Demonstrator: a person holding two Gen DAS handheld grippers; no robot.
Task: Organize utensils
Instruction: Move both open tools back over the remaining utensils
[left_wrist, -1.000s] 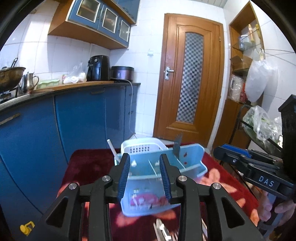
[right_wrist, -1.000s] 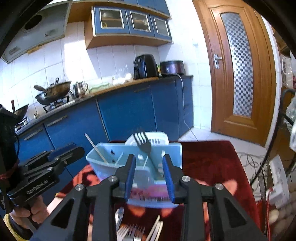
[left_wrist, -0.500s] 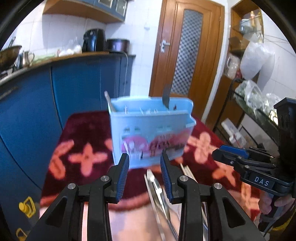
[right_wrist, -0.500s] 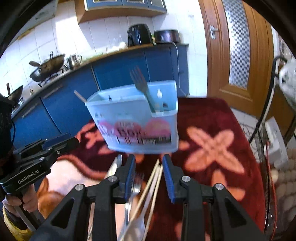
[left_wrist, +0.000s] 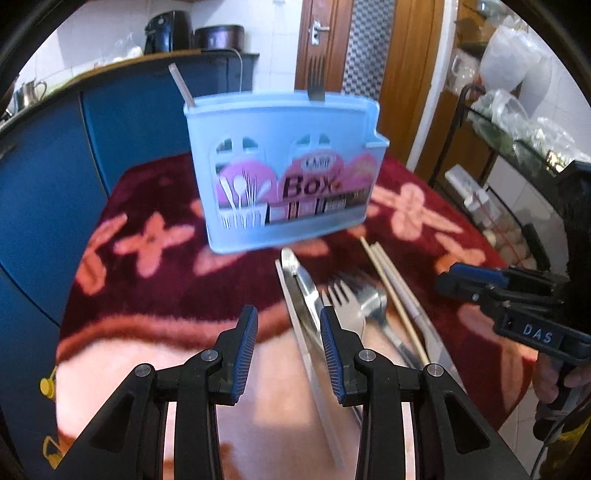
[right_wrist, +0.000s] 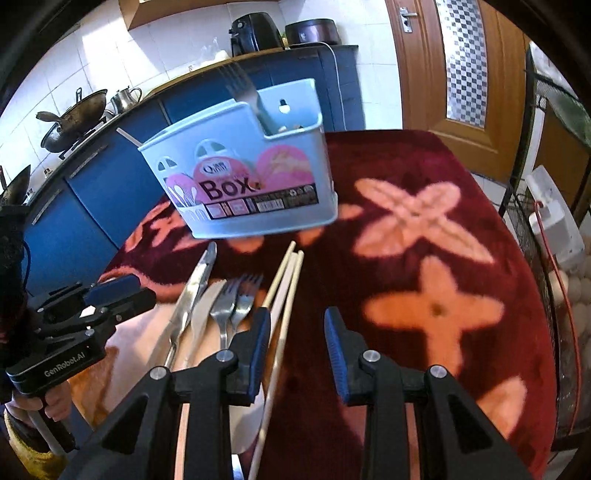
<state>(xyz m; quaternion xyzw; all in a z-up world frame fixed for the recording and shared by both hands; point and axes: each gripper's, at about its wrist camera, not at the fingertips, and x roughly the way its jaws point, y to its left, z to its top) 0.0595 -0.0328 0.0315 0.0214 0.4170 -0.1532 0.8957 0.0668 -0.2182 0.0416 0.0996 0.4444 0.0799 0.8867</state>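
A light-blue utensil box (left_wrist: 288, 173) stands upright at the back of the red floral tablecloth (left_wrist: 147, 280), with a fork (left_wrist: 316, 85) and a thin stick (left_wrist: 181, 85) standing in it. In front of it lie knives (right_wrist: 195, 295), two forks (right_wrist: 232, 299), a spoon (left_wrist: 373, 299) and pale chopsticks (right_wrist: 284, 280). My left gripper (left_wrist: 289, 325) hovers open just left of the knives, with nothing between its fingers. Also open and holding nothing, my right gripper (right_wrist: 297, 325) hangs over the cloth just right of the chopsticks.
Blue kitchen cabinets (left_wrist: 44, 155) run along the left, close to the table edge. A wooden door (right_wrist: 461, 62) is behind. A wire rack (left_wrist: 517, 140) with plastic bags stands to the right. A hand holds each gripper's handle at the table sides.
Both grippers have sunk and tilted downward toward the table. The box has shifted up in both views, and the loose utensils on the cloth have come into sight below the fingers.
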